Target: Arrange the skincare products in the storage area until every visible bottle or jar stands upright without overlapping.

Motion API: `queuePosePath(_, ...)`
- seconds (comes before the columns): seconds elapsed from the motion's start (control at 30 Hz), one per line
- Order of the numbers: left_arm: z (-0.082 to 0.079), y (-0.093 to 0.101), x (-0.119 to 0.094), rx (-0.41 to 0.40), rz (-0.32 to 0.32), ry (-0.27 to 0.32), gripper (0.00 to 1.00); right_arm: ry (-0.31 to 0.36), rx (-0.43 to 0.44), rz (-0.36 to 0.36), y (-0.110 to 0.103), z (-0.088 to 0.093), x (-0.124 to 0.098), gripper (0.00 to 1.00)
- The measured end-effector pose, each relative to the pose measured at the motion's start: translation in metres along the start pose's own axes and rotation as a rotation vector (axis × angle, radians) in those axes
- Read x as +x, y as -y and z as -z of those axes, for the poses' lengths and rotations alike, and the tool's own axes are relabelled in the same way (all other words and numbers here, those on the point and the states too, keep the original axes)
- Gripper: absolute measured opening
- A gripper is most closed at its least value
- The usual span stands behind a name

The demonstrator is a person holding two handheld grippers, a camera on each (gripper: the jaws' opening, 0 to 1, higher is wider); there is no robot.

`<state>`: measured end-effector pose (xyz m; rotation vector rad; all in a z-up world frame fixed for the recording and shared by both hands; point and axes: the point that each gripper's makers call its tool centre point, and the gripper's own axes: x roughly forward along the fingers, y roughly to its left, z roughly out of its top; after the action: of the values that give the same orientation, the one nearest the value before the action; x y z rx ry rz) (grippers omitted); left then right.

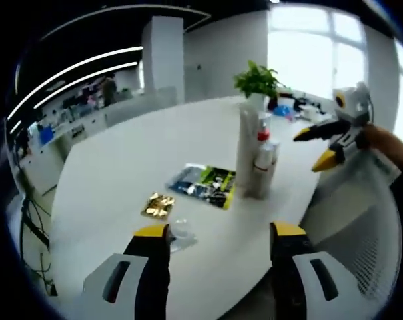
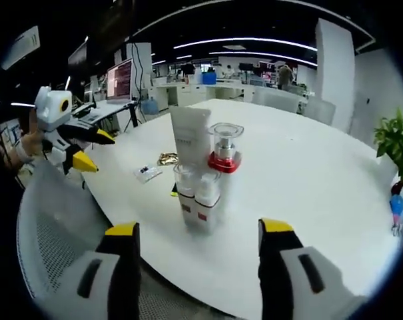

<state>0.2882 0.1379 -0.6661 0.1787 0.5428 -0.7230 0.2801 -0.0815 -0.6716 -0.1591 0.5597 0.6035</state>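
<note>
A cluster of skincare products stands upright on the white table (image 1: 121, 160): a tall white tube (image 1: 246, 143) (image 2: 190, 137), a clear bottle with a red collar (image 2: 225, 152) (image 1: 263, 135), and two small white bottles (image 2: 198, 197) (image 1: 262, 170) in front. My left gripper (image 1: 220, 235) is open over the table edge, well short of the cluster. My right gripper (image 2: 198, 233) is open, just in front of the small bottles. The left gripper shows in the right gripper view (image 2: 88, 150); the right gripper shows in the left gripper view (image 1: 318, 148).
A flat blue-green packet (image 1: 204, 185), a gold foil sachet (image 1: 158, 205) and a small clear wrapper (image 1: 181, 230) lie on the table. A potted plant (image 1: 258, 83) stands at the far side. A mesh chair (image 2: 61, 227) sits by the near edge.
</note>
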Motion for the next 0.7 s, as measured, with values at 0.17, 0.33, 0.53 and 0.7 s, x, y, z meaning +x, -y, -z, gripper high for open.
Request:
queuePosePath(0.17,0.001,-0.003,-0.008,-0.036,-0.020,0.028,0.63,0.008,0.012,0.039,0.005,0.003,-0.003,0.87)
queuePosePath(0.33,0.002,-0.005,-0.010,-0.077,-0.026,0.035,0.72,0.022,0.027,0.053,0.007,0.001,-0.005,0.95)
queuePosePath(0.53,0.007,-0.007,-0.012,-0.075,-0.051,0.014,0.84,0.011,0.035,0.035,0.003,0.003,-0.004,0.99)
queuePosePath(0.7,0.011,-0.015,-0.012,-0.082,-0.082,-0.001,0.91,0.005,0.044,0.019,0.001,0.004,-0.002,0.99)
